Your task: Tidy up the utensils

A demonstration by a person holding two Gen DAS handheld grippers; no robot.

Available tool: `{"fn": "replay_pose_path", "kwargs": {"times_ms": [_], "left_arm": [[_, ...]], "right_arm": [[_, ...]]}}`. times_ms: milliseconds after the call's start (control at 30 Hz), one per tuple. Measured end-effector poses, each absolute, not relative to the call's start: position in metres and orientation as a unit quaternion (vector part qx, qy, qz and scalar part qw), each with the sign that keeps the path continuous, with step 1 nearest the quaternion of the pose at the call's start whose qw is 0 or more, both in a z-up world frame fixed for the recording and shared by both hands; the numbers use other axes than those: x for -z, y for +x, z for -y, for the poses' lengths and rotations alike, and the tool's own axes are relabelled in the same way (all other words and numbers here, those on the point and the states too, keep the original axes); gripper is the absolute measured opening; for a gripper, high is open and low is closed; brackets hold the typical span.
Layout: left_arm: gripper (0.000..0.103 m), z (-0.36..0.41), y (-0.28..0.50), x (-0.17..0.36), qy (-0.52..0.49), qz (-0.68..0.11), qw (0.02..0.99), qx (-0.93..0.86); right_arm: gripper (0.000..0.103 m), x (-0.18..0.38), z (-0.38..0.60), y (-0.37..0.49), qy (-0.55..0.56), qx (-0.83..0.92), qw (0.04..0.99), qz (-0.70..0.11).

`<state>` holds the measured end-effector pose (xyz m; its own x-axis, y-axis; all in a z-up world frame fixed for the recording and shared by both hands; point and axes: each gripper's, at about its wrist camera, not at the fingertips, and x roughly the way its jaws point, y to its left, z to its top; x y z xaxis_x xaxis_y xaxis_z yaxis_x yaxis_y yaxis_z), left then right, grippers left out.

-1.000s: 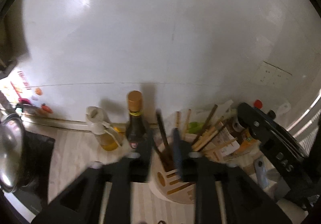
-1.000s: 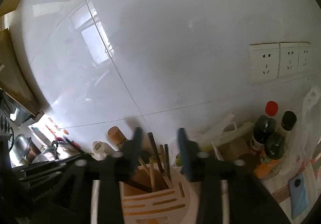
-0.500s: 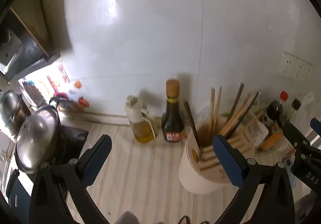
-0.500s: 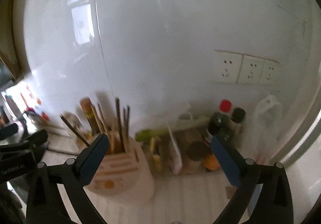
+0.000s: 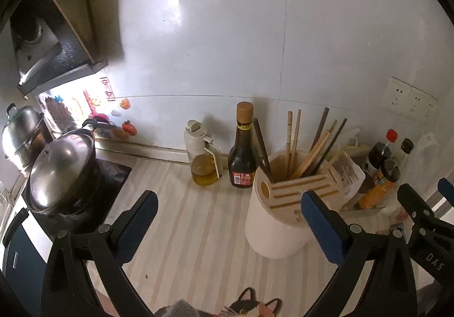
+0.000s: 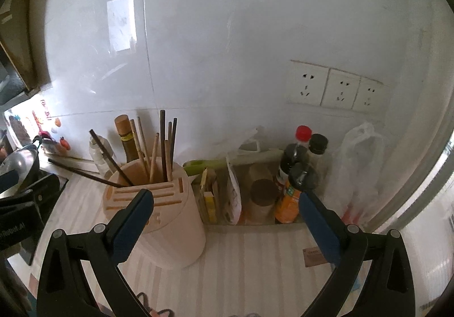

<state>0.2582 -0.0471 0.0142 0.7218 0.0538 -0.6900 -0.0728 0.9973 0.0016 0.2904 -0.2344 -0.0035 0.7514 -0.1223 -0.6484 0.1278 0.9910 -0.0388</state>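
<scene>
Both hand-held grippers, left & right, spread wide w/ nothing between; chopsticks upright in holder ahead-left of right one — prob light, stiff, slick, so pinch near tops.

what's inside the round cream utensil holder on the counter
The round cream utensil holder has a bundle of light wooden chopsticks and dark brown chopsticks standing in its open well. Its flat slots look empty. The lower ends are hidden by the holder's wall.
</scene>
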Motion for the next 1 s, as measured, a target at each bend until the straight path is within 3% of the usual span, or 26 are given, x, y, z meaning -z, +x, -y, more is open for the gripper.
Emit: {"fn": "replay_pose_path", "kwargs": {"times_ms": [667,1000], "left_arm": [[0.103,0.009,0.080,-0.090,0.009,-0.315,0.949,0.023],[0.103,-0.005,0.033,-0.113,-0.001,-0.306,0.952,0.020]], "right_arm": [[0.103,-0.095,0.179,0.079,0.013,0.117,0.956,-0.269],[0.103,-0.127,0.163,0.011,0.018,0.128,0.956,-0.263]]}}
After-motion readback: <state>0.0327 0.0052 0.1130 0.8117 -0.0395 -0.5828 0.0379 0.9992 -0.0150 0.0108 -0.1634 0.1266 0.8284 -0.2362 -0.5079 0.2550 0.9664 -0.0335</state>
